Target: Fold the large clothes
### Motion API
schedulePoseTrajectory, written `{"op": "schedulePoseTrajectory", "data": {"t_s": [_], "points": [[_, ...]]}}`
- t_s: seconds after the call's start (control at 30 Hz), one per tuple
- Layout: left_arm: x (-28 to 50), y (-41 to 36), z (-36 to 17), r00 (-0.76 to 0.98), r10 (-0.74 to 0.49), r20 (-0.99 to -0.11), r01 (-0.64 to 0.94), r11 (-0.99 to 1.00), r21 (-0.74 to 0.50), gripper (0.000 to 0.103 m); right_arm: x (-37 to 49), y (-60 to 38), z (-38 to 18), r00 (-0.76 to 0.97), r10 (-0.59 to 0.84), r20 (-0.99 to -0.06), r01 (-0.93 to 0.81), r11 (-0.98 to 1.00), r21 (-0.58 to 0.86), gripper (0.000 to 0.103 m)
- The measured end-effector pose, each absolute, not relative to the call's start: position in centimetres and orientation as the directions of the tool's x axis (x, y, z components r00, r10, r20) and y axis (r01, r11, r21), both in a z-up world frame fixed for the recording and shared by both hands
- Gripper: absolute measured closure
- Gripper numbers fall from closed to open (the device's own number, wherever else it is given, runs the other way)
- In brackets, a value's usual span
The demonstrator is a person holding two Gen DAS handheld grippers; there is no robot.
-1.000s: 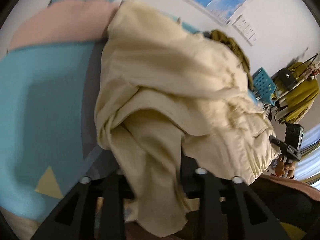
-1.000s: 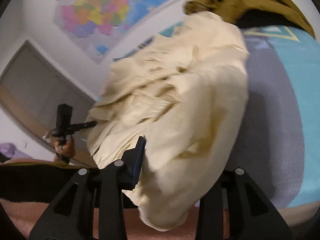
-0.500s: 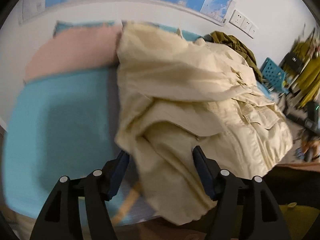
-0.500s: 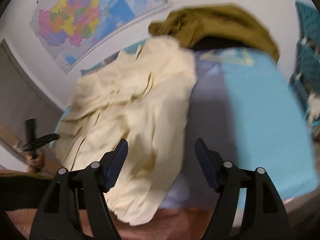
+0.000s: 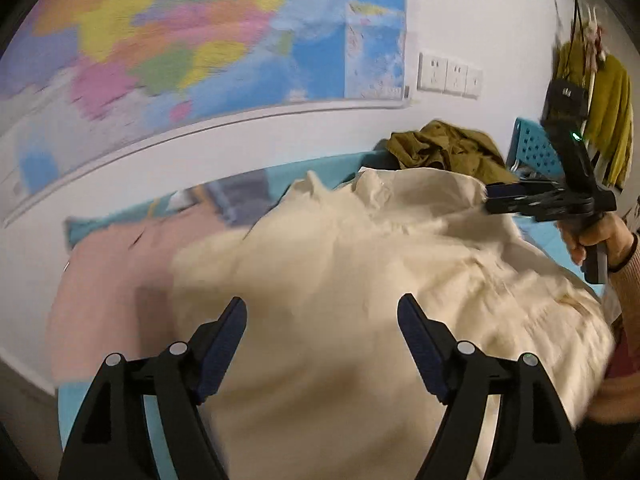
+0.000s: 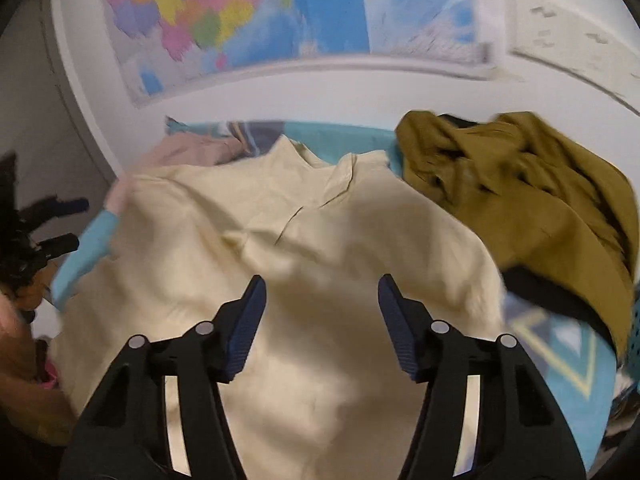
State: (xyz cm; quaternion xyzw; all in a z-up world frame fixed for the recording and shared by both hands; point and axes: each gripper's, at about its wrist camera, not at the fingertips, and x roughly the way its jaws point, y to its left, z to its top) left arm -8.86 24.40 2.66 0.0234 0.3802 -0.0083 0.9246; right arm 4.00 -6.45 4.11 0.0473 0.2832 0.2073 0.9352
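Observation:
A large cream jacket (image 5: 360, 272) (image 6: 320, 232) lies spread on the bed, collar toward the wall. Above its near part hangs my left gripper (image 5: 320, 304); its jaws are opening, with nothing pressed between the pads. My right gripper (image 6: 321, 280) hovers over the jacket's middle. Its jaws are closing, still wide apart, and the cloth lies below them untouched. In the left wrist view the right gripper (image 5: 496, 200) shows at the right, held by a hand (image 5: 596, 240). The left gripper (image 6: 66, 224) appears dark at the left edge of the right wrist view.
A crumpled olive garment (image 5: 444, 152) (image 6: 520, 184) lies at the bed's far right. The bed cover (image 6: 560, 352) is blue with a pink patch (image 5: 112, 272). A map (image 5: 180, 40) and wall sockets (image 5: 448, 76) are on the wall behind. A blue crate (image 5: 532, 152) and hanging clothes (image 5: 608, 96) stand to the right.
Both grippers let go of the cream jacket, opened and rose back from it. The jacket, bunched in the jaws a second ago, now lies spread on the bed.

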Motion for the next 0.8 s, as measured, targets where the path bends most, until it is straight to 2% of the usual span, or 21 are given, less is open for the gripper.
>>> {"op": "schedulePoseTrajectory", "data": {"t_s": [0.03,0.2,0.3,0.33,0.4,0.43,0.5,0.53,0.57,0.63,0.7,0.8], "points": [[-6.5,24.2,2.2,0.695,0.021,-0.719,0.026,0.998,0.054,0.028,5.4,-5.8,4.1,0.738,0.418,-0.530,-0.368,0.907,0.203,0.048],[2.6,23.9,-0.1,0.620,0.059,-0.782,0.025,0.995,0.095,0.028,12.0,-3.0,2.3,0.686,0.322,-0.653,-0.347,0.933,0.096,0.048],[6.2,24.4,-2.0,0.578,0.106,-0.809,0.028,0.988,0.150,0.028,13.4,-2.5,1.4,0.656,0.303,-0.692,-0.362,0.930,0.063,0.042],[7.0,24.7,-2.6,0.549,0.087,-0.831,0.043,0.990,0.132,0.028,13.8,-2.3,1.0,0.633,0.314,-0.708,-0.381,0.922,0.068,0.035],[8.6,25.4,-4.3,0.476,0.050,-0.878,0.061,0.994,0.090,0.028,14.1,-1.8,0.2,0.614,0.304,-0.728,-0.407,0.912,0.038,0.034],[9.2,25.7,-5.1,0.445,0.056,-0.894,0.058,0.994,0.092,0.030,14.0,-1.5,-0.1,0.615,0.293,-0.732,-0.418,0.909,0.013,0.037],[9.4,25.7,-6.0,0.437,0.063,-0.897,0.085,0.990,0.111,0.030,13.6,-1.4,-0.1,0.631,0.280,-0.724,-0.434,0.901,-0.029,0.054],[9.3,25.7,-6.1,0.443,0.064,-0.894,0.089,0.989,0.115,0.030,13.6,-1.5,0.0,0.636,0.275,-0.721,-0.432,0.901,-0.038,0.075],[9.2,25.7,-6.2,0.448,0.059,-0.892,0.097,0.989,0.114,0.030,13.5,-1.8,0.2,0.631,0.292,-0.719,-0.443,0.896,-0.024,0.086],[9.1,25.7,-6.0,0.460,0.062,-0.886,0.101,0.987,0.121,0.030,12.9,-2.2,0.8,0.642,0.308,-0.702,-0.452,0.892,-0.022,0.098],[9.1,25.8,-5.6,0.474,0.071,-0.878,0.096,0.987,0.132,0.035,12.1,-2.5,1.7,0.664,0.311,-0.680,-0.447,0.894,-0.029,0.099],[9.3,26.4,-4.2,0.505,0.084,-0.859,0.060,0.989,0.132,0.041,10.2,-2.8,4.7,0.731,0.329,-0.598,-0.437,0.899,-0.039,0.100]]}}
